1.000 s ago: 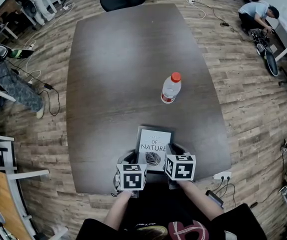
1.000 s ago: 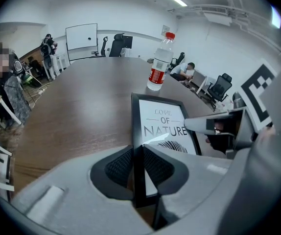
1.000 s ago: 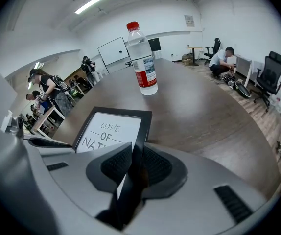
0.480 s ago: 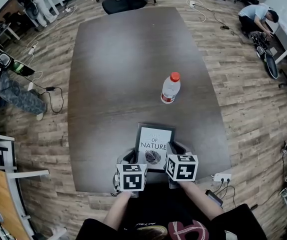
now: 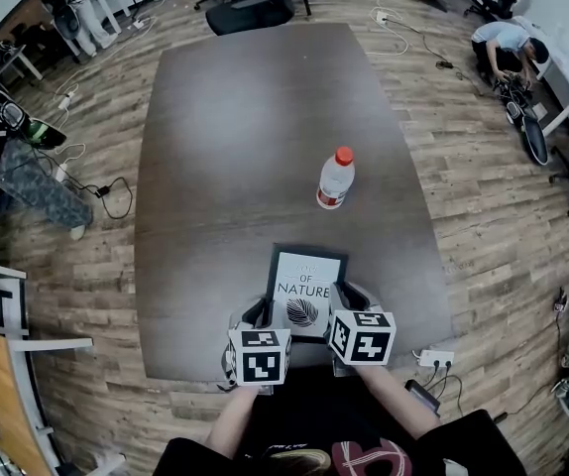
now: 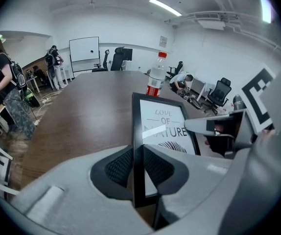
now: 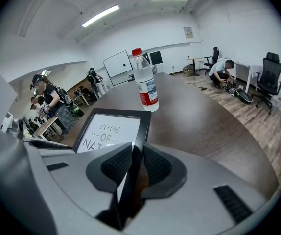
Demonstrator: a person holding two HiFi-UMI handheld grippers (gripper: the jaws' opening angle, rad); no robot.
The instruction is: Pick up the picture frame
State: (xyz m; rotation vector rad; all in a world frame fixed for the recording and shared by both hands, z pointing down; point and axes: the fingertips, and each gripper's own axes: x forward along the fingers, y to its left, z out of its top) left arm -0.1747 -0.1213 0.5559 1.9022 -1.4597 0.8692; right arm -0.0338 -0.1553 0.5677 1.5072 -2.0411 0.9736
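A black picture frame (image 5: 305, 286) with a white print reading "LOVE OF NATURE" is held near the table's front edge, its far end tipped up. My left gripper (image 5: 263, 317) is shut on the frame's left side (image 6: 137, 146); the dark pads (image 6: 118, 166) press both faces of the black border. My right gripper (image 5: 342, 315) is shut on the right side (image 7: 139, 141) in the same way, with the ribbed pads (image 7: 155, 164) clamped on the border. Both marker cubes sit at the frame's near corners in the head view.
A clear water bottle (image 5: 335, 178) with a red cap and red label stands on the dark brown table (image 5: 245, 137) beyond the frame. Office chairs, cables and people stand around the table on the wooden floor. A power strip (image 5: 435, 358) lies by the front right corner.
The frame's far end has risen off the table and the print faces me more squarely. Both grippers have lifted slightly with it. The bottle has not moved.
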